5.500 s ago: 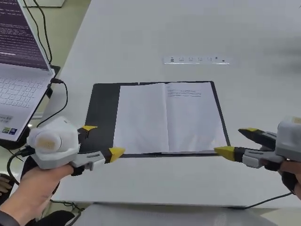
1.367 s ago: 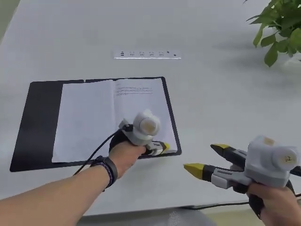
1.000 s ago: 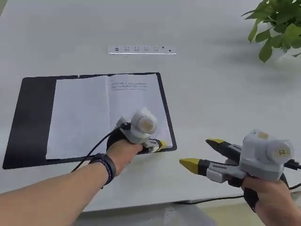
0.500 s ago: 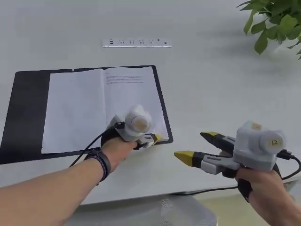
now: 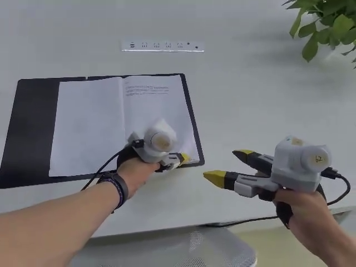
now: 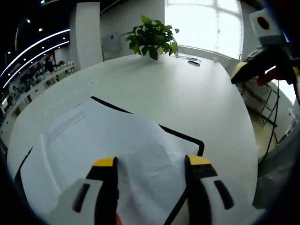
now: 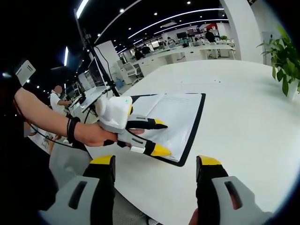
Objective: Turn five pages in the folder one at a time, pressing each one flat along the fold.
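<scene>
The right gripper [image 5: 228, 166], nearest the person, hangs off the right side of the folder [image 5: 30, 133] over bare table [image 5: 267, 94], jaws wide apart and empty. Seconds earlier it sat at the folder's near right corner. The left gripper [image 5: 177, 161] has crossed from the folder's near left corner to that same corner. Its jaws stand apart astride the edge of the right-hand page [image 5: 158, 111], not closed on it. A page turn looks about to begin, the pinch still to come. The folder lies open and flat. A power strip [image 5: 162, 46] sits beyond its far edge and a plant [image 5: 328, 25] off to its far right.
</scene>
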`<state>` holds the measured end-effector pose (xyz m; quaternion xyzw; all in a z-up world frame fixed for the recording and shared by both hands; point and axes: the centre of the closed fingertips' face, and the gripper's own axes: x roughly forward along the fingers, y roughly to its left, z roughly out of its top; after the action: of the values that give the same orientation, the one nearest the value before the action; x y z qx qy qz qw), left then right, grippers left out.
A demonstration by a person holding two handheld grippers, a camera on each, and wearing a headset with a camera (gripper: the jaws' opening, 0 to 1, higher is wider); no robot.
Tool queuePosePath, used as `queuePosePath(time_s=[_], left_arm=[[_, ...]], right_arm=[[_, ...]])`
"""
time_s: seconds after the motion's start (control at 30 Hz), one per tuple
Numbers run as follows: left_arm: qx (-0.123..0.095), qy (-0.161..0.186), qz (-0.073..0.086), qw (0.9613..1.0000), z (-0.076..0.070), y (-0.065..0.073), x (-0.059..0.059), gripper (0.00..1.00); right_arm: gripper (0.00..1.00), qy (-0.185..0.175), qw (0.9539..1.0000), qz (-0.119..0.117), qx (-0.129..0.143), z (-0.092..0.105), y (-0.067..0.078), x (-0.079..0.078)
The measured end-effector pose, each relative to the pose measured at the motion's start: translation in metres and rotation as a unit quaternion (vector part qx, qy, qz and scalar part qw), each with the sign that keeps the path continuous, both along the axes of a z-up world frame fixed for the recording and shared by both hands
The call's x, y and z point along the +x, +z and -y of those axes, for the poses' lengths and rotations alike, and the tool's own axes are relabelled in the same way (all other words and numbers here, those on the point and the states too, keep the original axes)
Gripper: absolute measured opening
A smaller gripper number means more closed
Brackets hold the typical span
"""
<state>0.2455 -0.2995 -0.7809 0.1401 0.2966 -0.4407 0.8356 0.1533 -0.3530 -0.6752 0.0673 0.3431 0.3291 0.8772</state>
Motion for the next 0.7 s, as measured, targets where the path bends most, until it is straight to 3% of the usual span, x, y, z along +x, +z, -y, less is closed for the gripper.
queuePosePath(time_s=[0.33, 0.7], left_arm=[[-0.007, 0.003, -0.006, 1.0, 0.0, 0.001, 0.002, 0.56], [-0.019, 0.006, -0.015, 0.9997, -0.002, 0.003, 0.004, 0.53]], right_arm=[[0.68, 0.011, 0.9999, 0.001, 0.01, -0.009, -0.004, 0.021], [0.68, 0.028, 0.9994, -0.011, 0.014, -0.016, -0.019, 0.04]])
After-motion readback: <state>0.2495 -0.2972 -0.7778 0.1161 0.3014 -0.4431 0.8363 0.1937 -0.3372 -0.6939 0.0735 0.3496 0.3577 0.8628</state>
